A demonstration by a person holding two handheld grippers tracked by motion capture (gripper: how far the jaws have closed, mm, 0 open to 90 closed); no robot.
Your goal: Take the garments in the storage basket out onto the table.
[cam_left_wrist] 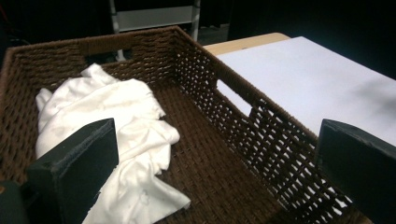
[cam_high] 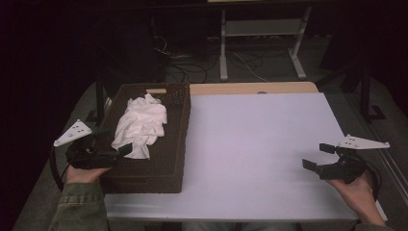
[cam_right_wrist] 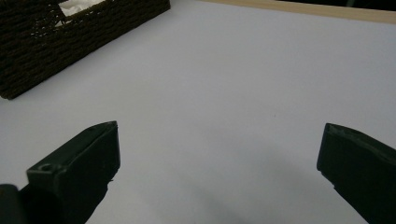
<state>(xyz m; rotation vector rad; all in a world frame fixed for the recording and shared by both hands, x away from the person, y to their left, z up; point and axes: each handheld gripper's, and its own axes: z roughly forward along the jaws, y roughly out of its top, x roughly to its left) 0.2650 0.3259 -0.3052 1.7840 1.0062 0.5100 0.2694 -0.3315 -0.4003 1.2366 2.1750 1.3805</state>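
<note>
Lying crumpled in the left half of a dark woven basket (cam_high: 175, 144), a white cloth (cam_high: 139, 126) is taken as the thing being worked on, since the left gripper (cam_high: 126, 150) is held just beside its near edge, at the basket's near left rim. In the left gripper view the jaws are seen spread wide, one before the cloth (cam_left_wrist: 116, 140) and the other over the basket's right wall (cam_left_wrist: 261, 126), with nothing between them. The right gripper (cam_high: 317, 156) is held well apart from the basket, low over the bare white table (cam_high: 255, 144) at its right side, and its jaws are likewise spread and empty, as is shown in the right gripper view. The cloth is judged to be light, soft and limp, so that no firm edge is offered and any grip will gather folds rather than lift the piece flat. A raised ridge or bunched fold near the middle of the heap is probably the best place to be pinched, because a thin single layer at the fringe could slip out of the pads. Some drag against the rough weave of the basket floor is to be expected, and trailing ends may catch on the rim when the cloth is lifted clear.
</note>
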